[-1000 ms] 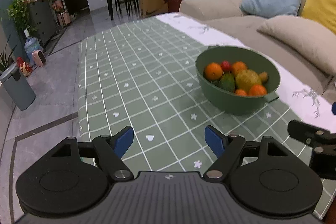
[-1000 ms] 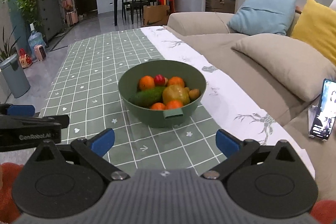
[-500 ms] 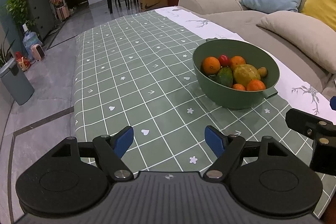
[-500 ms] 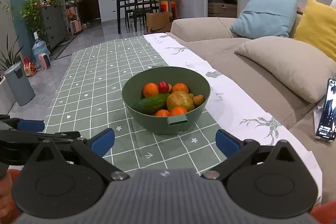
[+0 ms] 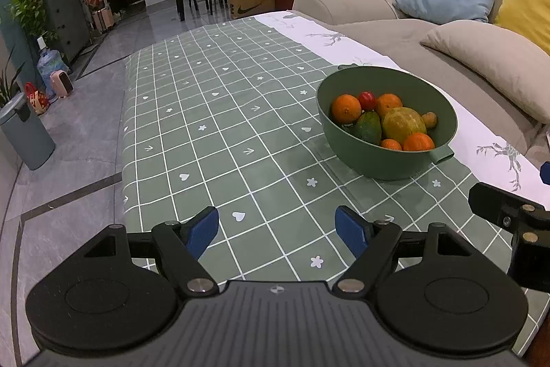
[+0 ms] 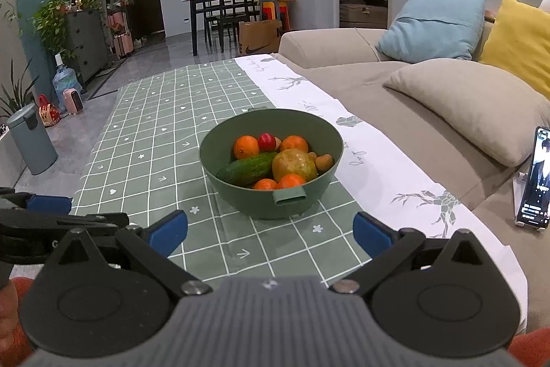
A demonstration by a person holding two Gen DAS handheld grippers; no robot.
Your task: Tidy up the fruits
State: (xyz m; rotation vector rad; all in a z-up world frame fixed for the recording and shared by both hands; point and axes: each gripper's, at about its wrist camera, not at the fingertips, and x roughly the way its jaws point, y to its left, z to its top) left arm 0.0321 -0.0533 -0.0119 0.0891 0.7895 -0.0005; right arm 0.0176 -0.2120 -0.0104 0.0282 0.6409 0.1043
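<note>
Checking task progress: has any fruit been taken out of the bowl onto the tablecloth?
No, the fruit all sits inside the green bowl; none lies on the tablecloth.

Mixed fruits inside green bowl

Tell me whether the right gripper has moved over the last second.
Yes. The right gripper has risen and tilted up: in its view the bowl sits lower, and more of the sofa and far wall shows.
</note>
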